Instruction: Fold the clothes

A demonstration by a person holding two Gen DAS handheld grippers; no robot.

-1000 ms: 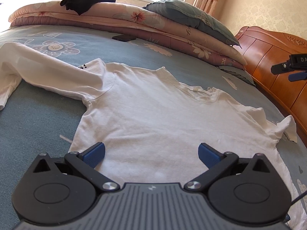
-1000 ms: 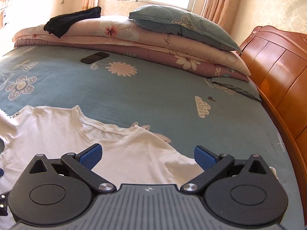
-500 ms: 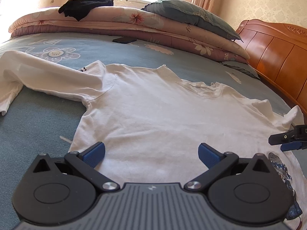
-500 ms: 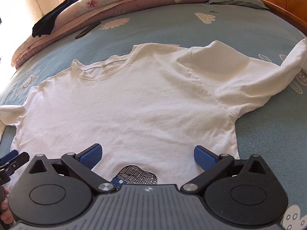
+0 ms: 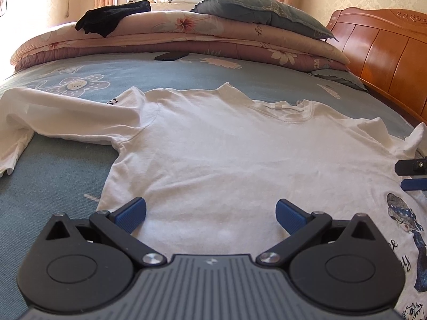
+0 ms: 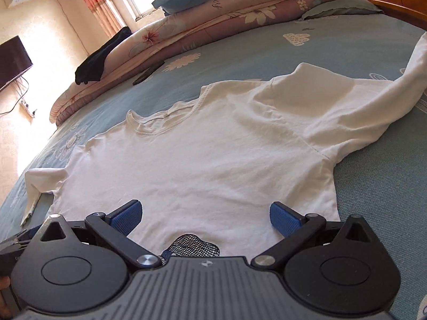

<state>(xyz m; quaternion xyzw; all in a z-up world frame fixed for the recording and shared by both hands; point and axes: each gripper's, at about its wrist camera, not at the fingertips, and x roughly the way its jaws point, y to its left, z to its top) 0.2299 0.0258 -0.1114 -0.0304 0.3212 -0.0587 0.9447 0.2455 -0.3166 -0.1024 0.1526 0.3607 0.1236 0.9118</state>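
Note:
A white long-sleeved shirt (image 5: 226, 154) lies spread back-side up on the blue bedspread, collar toward the pillows. Its lower hem is turned up at the right, showing a printed girl in a hat (image 5: 405, 221). My left gripper (image 5: 210, 213) hovers open over the shirt's lower left part. My right gripper (image 6: 205, 216) is open above the hem, over a black mesh print (image 6: 194, 246). The right gripper's blue fingertips (image 5: 411, 176) show at the right edge of the left wrist view. One sleeve (image 6: 373, 112) stretches right, the other (image 5: 40, 117) left.
Folded floral quilts (image 5: 186, 40) and a grey-blue pillow (image 5: 261, 10) are stacked at the far side, with a black garment (image 5: 112, 18) on top. A dark phone (image 5: 170, 55) lies on the bedspread (image 5: 53, 176). A wooden headboard (image 5: 387, 61) runs along the right.
My right gripper swung from looking at the pillows down to the shirt's hem and tilted. The left gripper barely moved; the turned-up printed hem came into its view.

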